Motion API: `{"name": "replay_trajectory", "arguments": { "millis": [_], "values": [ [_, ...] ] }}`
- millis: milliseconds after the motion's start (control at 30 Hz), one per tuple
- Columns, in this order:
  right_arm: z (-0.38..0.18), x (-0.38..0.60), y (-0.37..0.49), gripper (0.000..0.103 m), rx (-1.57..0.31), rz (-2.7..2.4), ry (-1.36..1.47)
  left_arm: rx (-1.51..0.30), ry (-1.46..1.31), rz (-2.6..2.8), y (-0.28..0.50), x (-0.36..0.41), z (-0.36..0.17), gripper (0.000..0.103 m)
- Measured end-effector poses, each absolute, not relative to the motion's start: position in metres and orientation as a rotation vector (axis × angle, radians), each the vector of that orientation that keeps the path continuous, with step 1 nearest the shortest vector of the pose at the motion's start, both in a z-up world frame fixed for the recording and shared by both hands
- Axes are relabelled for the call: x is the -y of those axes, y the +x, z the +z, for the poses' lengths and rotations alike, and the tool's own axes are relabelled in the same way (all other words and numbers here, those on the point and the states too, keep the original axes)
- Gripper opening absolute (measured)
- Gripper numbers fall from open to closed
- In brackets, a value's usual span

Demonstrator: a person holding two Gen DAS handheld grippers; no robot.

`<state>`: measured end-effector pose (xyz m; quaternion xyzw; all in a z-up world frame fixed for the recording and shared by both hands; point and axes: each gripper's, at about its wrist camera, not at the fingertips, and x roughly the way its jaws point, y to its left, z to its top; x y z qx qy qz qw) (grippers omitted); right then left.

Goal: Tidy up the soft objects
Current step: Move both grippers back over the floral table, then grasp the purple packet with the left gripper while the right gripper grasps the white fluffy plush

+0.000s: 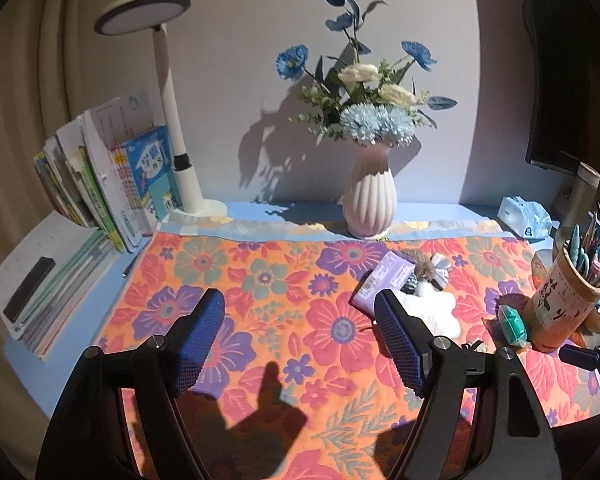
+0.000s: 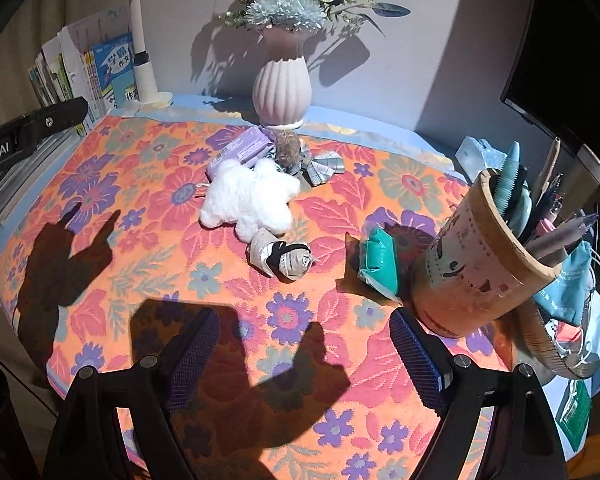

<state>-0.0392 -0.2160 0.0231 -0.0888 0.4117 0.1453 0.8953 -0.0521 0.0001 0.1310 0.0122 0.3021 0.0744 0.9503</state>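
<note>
A white plush toy (image 2: 250, 198) lies on the flowered cloth (image 2: 148, 248), also in the left wrist view (image 1: 432, 310). Behind it are a purple packet (image 2: 242, 150), a brown fuzzy toy (image 2: 287, 147) and a plaid bow (image 2: 323, 165). A rolled sock bundle (image 2: 282, 258) lies in front of the plush. A teal soft pack (image 2: 378, 264) stands beside the pen cup. My left gripper (image 1: 300, 330) is open and empty, left of the plush. My right gripper (image 2: 304, 350) is open and empty, in front of the sock bundle.
A ribbed pink vase (image 1: 370, 196) with flowers stands at the back. A desk lamp (image 1: 178, 136) and books (image 1: 112, 184) are at the back left. A pen cup (image 2: 482, 264) and a basket (image 2: 560, 344) stand at the right, a tissue pack (image 1: 524, 216) behind.
</note>
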Motion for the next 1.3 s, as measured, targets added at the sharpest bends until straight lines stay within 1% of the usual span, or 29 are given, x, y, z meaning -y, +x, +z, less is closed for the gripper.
{"name": "replay_trajectory", "arguments": {
  "millis": [100,233,367,533,667,700,767,800,833,900,933,967,1000,1033,1067,1133,1200,1300],
  "values": [
    [0.022,0.218,-0.03,0.086,-0.856,0.309,-0.162,-0.662,-0.007,0.084,-0.036,-0.006,0.122,0.076],
    [0.024,0.219,-0.004,0.086,-0.868,0.365,-0.07,-0.786,-0.06,-0.126,0.01,-0.012,0.105,0.076],
    [0.024,0.209,0.026,0.086,-0.875,0.456,0.021,-0.847,-0.066,-0.274,0.051,-0.002,0.088,0.076],
    [0.008,0.182,0.063,0.086,-0.899,0.489,-0.016,-0.916,-0.02,-0.355,0.101,0.016,0.055,0.076],
    [-0.007,0.174,0.084,0.086,-0.936,0.55,0.002,-0.967,-0.031,-0.418,0.121,0.018,0.032,0.076],
    [-0.011,0.172,0.088,0.086,-0.946,0.566,0.007,-0.973,-0.039,-0.435,0.122,0.017,0.028,0.074],
    [-0.018,0.169,0.094,0.086,-0.959,0.589,0.017,-0.958,-0.038,-0.442,0.121,0.017,0.023,0.074],
    [-0.021,0.167,0.096,0.086,-0.965,0.594,0.022,-0.954,-0.035,-0.441,0.122,0.017,0.021,0.071],
    [-0.025,0.165,0.099,0.086,-0.971,0.605,0.032,-0.962,-0.033,-0.451,0.122,0.018,0.019,0.061],
    [-0.027,0.162,0.1,0.084,-0.972,0.633,0.046,-0.978,-0.037,-0.471,0.125,0.018,0.016,0.049],
    [-0.026,0.16,0.099,0.075,-0.962,0.642,0.05,-0.979,-0.038,-0.471,0.125,0.018,0.015,0.046],
    [-0.026,0.158,0.097,0.062,-0.959,0.652,0.047,-0.97,-0.033,-0.465,0.125,0.018,0.016,0.044],
    [-0.025,0.155,0.096,0.06,-0.961,0.659,0.033,-0.957,-0.023,-0.458,0.124,0.019,0.017,0.039],
    [-0.023,0.153,0.092,0.057,-0.951,0.657,0.021,-0.946,-0.017,-0.45,0.122,0.018,0.018,0.038],
    [-0.022,0.153,0.089,0.049,-0.94,0.658,0.015,-0.941,-0.024,-0.448,0.12,0.016,0.02,0.037],
    [-0.018,0.153,0.081,0.038,-0.924,0.675,0.014,-0.931,-0.042,-0.443,0.116,0.012,0.024,0.036],
    [-0.013,0.154,0.073,0.034,-0.909,0.68,0.021,-0.916,-0.049,-0.428,0.109,0.007,0.03,0.036],
    [-0.005,0.157,0.059,0.034,-0.885,0.69,0.027,-0.889,-0.039,-0.39,0.094,0.001,0.043,0.036]
  ]
}}
